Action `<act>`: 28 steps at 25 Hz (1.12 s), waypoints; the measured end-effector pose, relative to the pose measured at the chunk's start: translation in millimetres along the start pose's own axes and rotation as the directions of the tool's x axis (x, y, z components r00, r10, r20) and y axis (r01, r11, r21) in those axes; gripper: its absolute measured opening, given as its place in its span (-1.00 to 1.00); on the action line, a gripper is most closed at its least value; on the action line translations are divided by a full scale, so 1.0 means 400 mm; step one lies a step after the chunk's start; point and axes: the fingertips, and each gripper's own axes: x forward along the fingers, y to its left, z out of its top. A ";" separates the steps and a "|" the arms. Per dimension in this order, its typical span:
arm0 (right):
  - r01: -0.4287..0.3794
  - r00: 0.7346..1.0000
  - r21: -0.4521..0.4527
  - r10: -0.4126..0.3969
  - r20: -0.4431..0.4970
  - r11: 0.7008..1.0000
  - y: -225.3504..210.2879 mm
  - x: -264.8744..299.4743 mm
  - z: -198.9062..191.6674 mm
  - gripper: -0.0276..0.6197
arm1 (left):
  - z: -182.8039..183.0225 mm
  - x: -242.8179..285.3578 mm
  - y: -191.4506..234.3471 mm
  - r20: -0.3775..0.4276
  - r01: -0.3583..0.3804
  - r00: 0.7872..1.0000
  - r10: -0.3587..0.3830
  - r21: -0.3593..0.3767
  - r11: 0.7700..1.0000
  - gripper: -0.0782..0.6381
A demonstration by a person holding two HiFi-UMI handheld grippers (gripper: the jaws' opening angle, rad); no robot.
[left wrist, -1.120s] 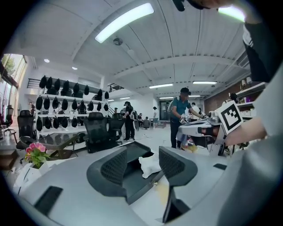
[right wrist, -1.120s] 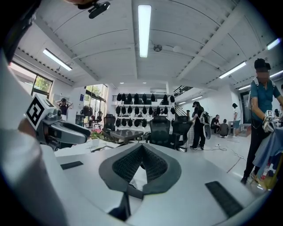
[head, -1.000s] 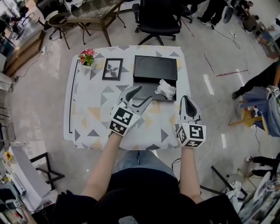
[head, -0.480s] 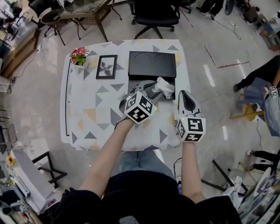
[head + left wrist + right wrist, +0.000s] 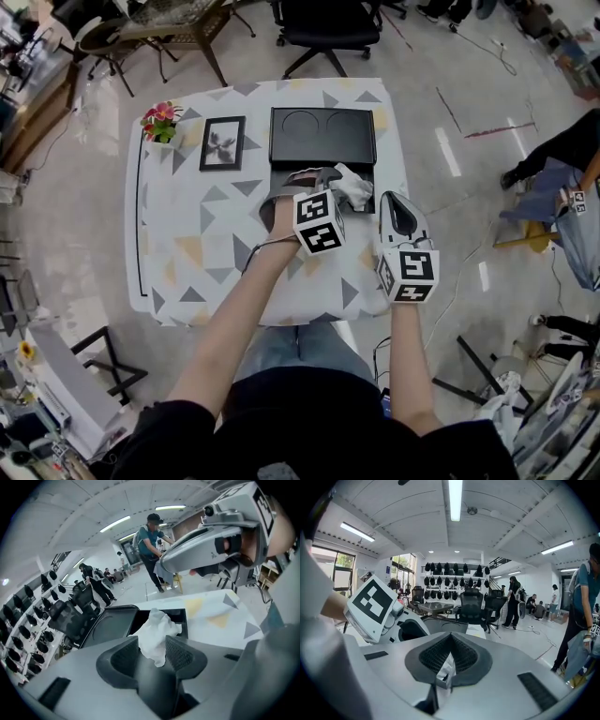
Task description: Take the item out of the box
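Observation:
A black box [image 5: 298,190] lies open on the patterned table, its lid [image 5: 322,137] folded back behind it. A white crumpled wad of paper [image 5: 353,187] sticks up from the box's right end. My left gripper [image 5: 316,176] reaches over the box. In the left gripper view its jaws are closing, and the wad [image 5: 157,631] sits between the ribbed pads [image 5: 182,653], touching both. My right gripper [image 5: 395,204] hovers just right of the box with its jaws together. In the right gripper view [image 5: 450,641] a thin whitish sliver shows at the seam.
A framed picture [image 5: 221,142] and a small pot of flowers [image 5: 159,120] stand at the back left of the table [image 5: 202,244]. An office chair [image 5: 323,23] is behind the table. A person [image 5: 561,173] stands off to the right.
My left gripper swung from the table's front up and right over the box, and its jaws came in around the white wad. The right gripper stayed where it was.

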 end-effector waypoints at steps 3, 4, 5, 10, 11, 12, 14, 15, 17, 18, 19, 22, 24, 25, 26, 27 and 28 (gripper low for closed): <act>0.002 1.000 -0.003 -0.002 -0.004 1.000 -0.004 0.004 -0.003 -0.91 | 0.001 0.020 0.006 -0.041 0.009 0.999 -0.006 0.082 0.997 -0.28; 0.003 1.000 -0.002 -0.003 -0.005 1.000 -0.006 0.006 -0.004 -0.91 | -0.001 0.027 0.008 -0.057 0.013 0.998 -0.007 0.111 0.994 -0.30; 0.003 1.000 -0.002 -0.003 -0.006 1.000 -0.007 0.007 -0.005 -0.91 | -0.004 0.034 0.008 -0.073 0.018 0.997 -0.008 0.139 0.990 -0.31; 0.004 1.000 0.001 -0.004 -0.013 1.000 -0.012 0.010 -0.012 -0.91 | -0.020 0.062 -0.009 -0.133 0.059 0.991 -0.026 0.250 0.966 -0.34; 0.004 1.000 0.003 -0.004 -0.014 1.000 -0.014 0.012 -0.012 -0.91 | -0.021 0.067 -0.012 -0.140 0.068 0.990 -0.032 0.262 0.963 -0.34; 0.005 1.000 0.004 -0.005 -0.016 1.000 -0.016 0.013 -0.013 -0.91 | -0.022 0.071 -0.015 -0.145 0.077 0.989 -0.038 0.268 0.960 -0.34; 0.007 1.000 0.006 -0.006 -0.019 1.000 -0.020 0.016 -0.016 -0.91 | -0.022 0.079 -0.021 -0.156 0.095 0.986 -0.053 0.277 0.956 -0.34; 0.007 1.000 0.008 -0.006 -0.020 1.000 -0.020 0.017 -0.017 -0.91 | -0.022 0.082 -0.024 -0.161 0.103 0.985 -0.058 0.285 0.953 -0.34; 0.005 1.000 0.009 -0.004 -0.020 1.000 -0.020 0.018 -0.019 -0.91 | -0.025 0.086 -0.030 -0.173 0.112 0.983 -0.058 0.317 0.942 -0.36; 0.003 1.000 0.009 -0.003 -0.020 1.000 -0.020 0.019 -0.019 -0.91 | -0.025 0.089 -0.031 -0.177 0.115 0.983 -0.058 0.334 0.936 -0.36; 0.002 1.000 0.009 -0.002 -0.020 1.000 -0.020 0.019 -0.020 -0.91 | -0.025 0.091 -0.032 -0.179 0.118 0.982 -0.058 0.345 0.931 -0.36; 0.002 1.000 0.012 -0.002 -0.023 1.000 -0.023 0.020 -0.024 -0.91 | -0.021 0.098 -0.029 -0.182 0.127 0.981 -0.065 0.351 0.928 -0.36; 0.002 1.000 0.013 -0.002 -0.025 1.000 -0.025 0.019 -0.027 -0.91 | -0.019 0.103 -0.027 -0.188 0.134 0.980 -0.069 0.358 0.924 -0.37; 0.002 1.000 0.013 -0.001 -0.026 1.000 -0.025 0.018 -0.028 -0.91 | -0.019 0.107 -0.028 -0.192 0.140 0.979 -0.073 0.364 0.921 -0.38; 0.001 1.000 0.014 0.000 -0.026 1.000 -0.024 0.018 -0.030 -0.91 | -0.019 0.111 -0.030 -0.197 0.147 0.977 -0.077 0.369 0.918 -0.39; -0.001 1.000 0.014 0.001 -0.026 1.000 -0.024 0.017 -0.031 -0.91 | -0.021 0.114 -0.032 -0.202 0.155 0.976 -0.083 0.374 0.914 -0.40; -0.002 1.000 0.014 0.003 -0.026 1.000 -0.023 0.017 -0.031 -0.91 | -0.022 0.116 -0.034 -0.208 0.163 0.974 -0.089 0.377 0.912 -0.40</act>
